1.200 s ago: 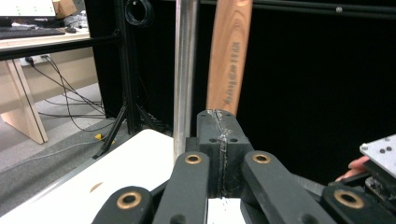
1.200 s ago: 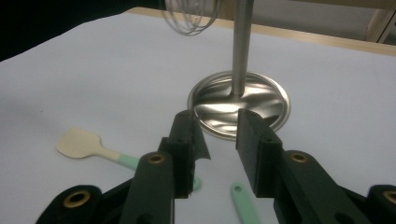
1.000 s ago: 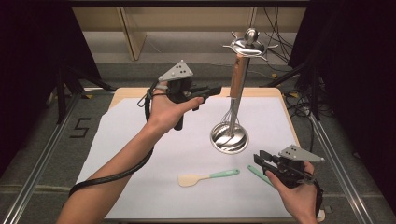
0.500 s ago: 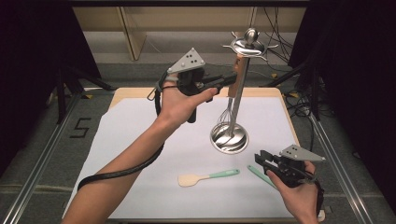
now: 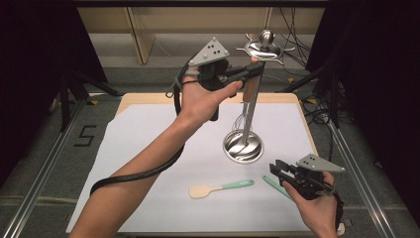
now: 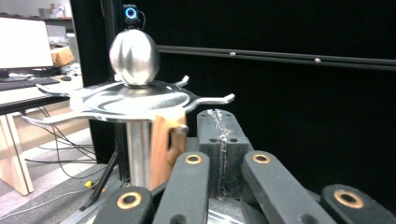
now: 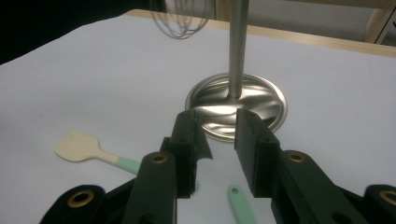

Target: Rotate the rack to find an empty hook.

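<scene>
My left hand-held gripper (image 5: 250,73), jaws closed on the wooden handle (image 5: 251,85) of a wire whisk (image 5: 241,120), is raised just under the hooked top disc (image 5: 262,48) of the tall steel utensil stand (image 5: 243,147); my right hand-held gripper (image 5: 278,171) sits half open and empty near the stand's base, beside the mint-handled spatula (image 5: 218,188) on the desk (image 5: 148,144). In the left gripper view, the handle (image 6: 164,147) is close beneath the disc (image 6: 130,100). In the right gripper view, a mint handle (image 7: 240,201) lies below the jaws. I judge I'm hanging the whisk; next, hook its loop.
</scene>
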Demonstrator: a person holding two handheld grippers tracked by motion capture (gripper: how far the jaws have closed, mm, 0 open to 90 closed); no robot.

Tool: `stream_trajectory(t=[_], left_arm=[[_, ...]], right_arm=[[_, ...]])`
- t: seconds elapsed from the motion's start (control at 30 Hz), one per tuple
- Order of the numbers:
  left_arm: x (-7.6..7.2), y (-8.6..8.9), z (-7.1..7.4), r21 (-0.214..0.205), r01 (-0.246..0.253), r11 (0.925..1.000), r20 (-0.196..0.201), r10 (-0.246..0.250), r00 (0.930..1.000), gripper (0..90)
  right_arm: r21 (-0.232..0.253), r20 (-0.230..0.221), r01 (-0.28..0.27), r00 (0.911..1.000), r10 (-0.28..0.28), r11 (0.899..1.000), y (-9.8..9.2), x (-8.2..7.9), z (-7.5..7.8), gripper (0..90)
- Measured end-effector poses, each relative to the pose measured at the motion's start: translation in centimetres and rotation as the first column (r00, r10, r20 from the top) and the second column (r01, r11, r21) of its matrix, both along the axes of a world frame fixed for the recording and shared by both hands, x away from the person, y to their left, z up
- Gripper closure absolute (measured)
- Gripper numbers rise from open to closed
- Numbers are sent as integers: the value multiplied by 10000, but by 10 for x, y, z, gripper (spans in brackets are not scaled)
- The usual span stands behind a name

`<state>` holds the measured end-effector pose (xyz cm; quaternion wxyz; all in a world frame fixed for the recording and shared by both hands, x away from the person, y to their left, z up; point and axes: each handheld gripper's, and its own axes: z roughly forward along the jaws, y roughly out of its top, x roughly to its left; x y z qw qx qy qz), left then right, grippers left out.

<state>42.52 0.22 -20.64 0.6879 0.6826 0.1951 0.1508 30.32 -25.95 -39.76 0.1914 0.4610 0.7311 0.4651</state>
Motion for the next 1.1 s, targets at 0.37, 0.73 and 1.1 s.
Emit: stream_trajectory(t=[0.37, 0.73, 1.1], left_arm=[[4, 7, -1, -42, -310, 9995, -56, 310, 9995, 891], [11, 14, 2, -80, -721, 9974, -222, 719, 9972, 891], [16, 18, 2, -87, -1070, 9942, -286, 1067, 9939, 891]], right_arm=[[-7, 29, 9, 10000, -9, 10000, 0, 0, 0, 692], [-168, 382, -202, 9991, 208, 9997, -2, 3, 0, 691], [-198, 293, -105, 9995, 111, 9997, -3, 2, 0, 689]])
